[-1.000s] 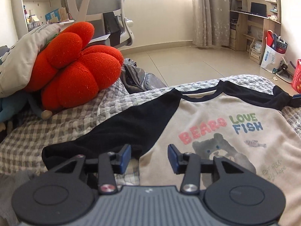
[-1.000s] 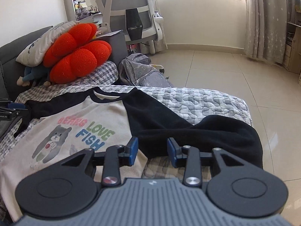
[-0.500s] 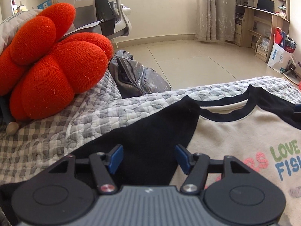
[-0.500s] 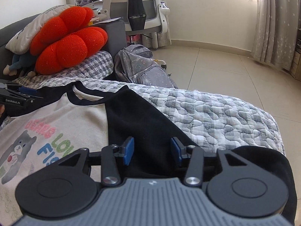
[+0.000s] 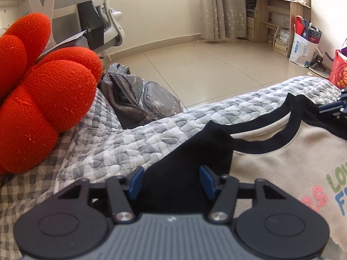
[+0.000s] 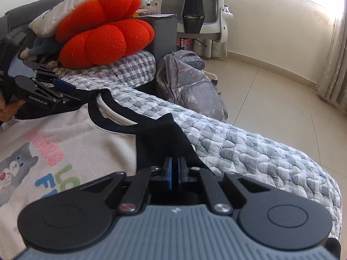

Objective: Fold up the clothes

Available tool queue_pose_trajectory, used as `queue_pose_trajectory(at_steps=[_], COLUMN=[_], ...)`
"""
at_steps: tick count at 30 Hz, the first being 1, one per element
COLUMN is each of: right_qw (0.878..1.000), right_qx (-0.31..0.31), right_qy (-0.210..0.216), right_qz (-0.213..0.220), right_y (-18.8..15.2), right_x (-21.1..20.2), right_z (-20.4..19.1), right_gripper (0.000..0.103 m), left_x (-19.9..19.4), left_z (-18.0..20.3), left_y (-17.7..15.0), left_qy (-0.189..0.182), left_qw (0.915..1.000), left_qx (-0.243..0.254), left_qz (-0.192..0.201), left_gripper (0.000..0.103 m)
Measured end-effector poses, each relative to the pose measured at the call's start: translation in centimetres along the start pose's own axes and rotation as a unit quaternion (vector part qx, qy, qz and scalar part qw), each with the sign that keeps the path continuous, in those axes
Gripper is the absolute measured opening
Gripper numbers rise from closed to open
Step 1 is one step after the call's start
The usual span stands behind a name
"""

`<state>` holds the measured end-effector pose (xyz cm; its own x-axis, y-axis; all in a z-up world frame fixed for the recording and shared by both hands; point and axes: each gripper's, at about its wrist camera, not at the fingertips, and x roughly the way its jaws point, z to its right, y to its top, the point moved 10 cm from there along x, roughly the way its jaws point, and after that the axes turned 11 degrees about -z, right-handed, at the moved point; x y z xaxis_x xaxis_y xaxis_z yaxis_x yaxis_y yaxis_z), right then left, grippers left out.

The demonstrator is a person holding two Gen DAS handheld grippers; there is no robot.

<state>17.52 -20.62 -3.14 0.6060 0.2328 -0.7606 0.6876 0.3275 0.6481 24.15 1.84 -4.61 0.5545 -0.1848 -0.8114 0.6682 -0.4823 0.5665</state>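
1. Sweatshirt (image 6: 71, 143): lies flat, front up, on a quilted bed cover (image 6: 256, 147), neckline toward the far edge of the bed. Cream body w/ black raglan sleeves and black neck band; soft, fleecy-looking knit. Print of a grey bear w/ pastel letters.
2. Right gripper (image 6: 173, 173): blue-padded fingers pressed nearly together over the black right shoulder (image 6: 164, 138), at the sleeve seam. Looks like a pinch on the cloth, prob. to lift that side for a fold.
3. Left gripper (image 5: 171, 179): fingers spread wide, straddling the black left shoulder (image 5: 195, 151) w/o gripping anything. Seen from the right wrist view it sits low at the far left corner of the garment, a person's hand behind it.
4. Both tools at matching shoulder points suggests a symmetric hold; whether the shirt is spread ahead of folding or mid-fold can't be settled here.
5. Around: puffy red knit cushion (image 6: 104, 39) far left on the bed; grey backpack (image 6: 190, 86) on the tiled floor beyond; office chair (image 6: 195, 6) behind.
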Motion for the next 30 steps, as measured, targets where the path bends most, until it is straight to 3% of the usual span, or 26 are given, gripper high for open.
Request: queue_pose_trajectory(at_steps=[1, 2, 6, 15, 19, 27, 30], right_qw=[1.000, 1.000, 0.996, 0.980, 0.978, 0.976, 0.979], right_qx=[-0.010, -0.021, -0.039, -0.055, -0.057, -0.039, -0.032], right_qy=[-0.009, -0.022, -0.082, -0.174, -0.180, -0.200, -0.190], right_qz=[0.000, 0.000, 0.019, 0.078, 0.084, 0.080, 0.064], right_y=[0.0, 0.1, 0.9, 4.7, 5.2, 6.9, 5.6], right_x=[0.0, 0.0, -0.6, -3.3, -3.0, -0.7, 1.1], right_z=[-0.2, -0.5, -0.4, 0.4, 0.3, 1.0, 0.8], right_gripper=[0.005, 0.005, 0.003, 0.001, 0.001, 0.001, 0.001], left_x=[0.0, 0.0, -0.5, -4.2, -4.5, -1.8, -0.3], left_z=[0.2, 0.4, 0.9, -1.2, -1.6, -2.2, -2.3], left_y=[0.1, 0.1, 0.9, 4.3, 4.8, 4.1, 2.5], left_qy=[0.008, 0.017, 0.058, 0.097, 0.114, 0.142, 0.156], left_qw=[0.9999, 0.9997, 0.9978, 0.9933, 0.9900, 0.9864, 0.9844], left_qx=[0.007, 0.016, 0.034, -0.027, -0.037, -0.059, -0.072], left_qz=[0.000, -0.001, -0.002, 0.058, 0.074, 0.057, 0.039], left_gripper=[0.023, 0.005, 0.004, 0.004, 0.004, 0.005, 0.008])
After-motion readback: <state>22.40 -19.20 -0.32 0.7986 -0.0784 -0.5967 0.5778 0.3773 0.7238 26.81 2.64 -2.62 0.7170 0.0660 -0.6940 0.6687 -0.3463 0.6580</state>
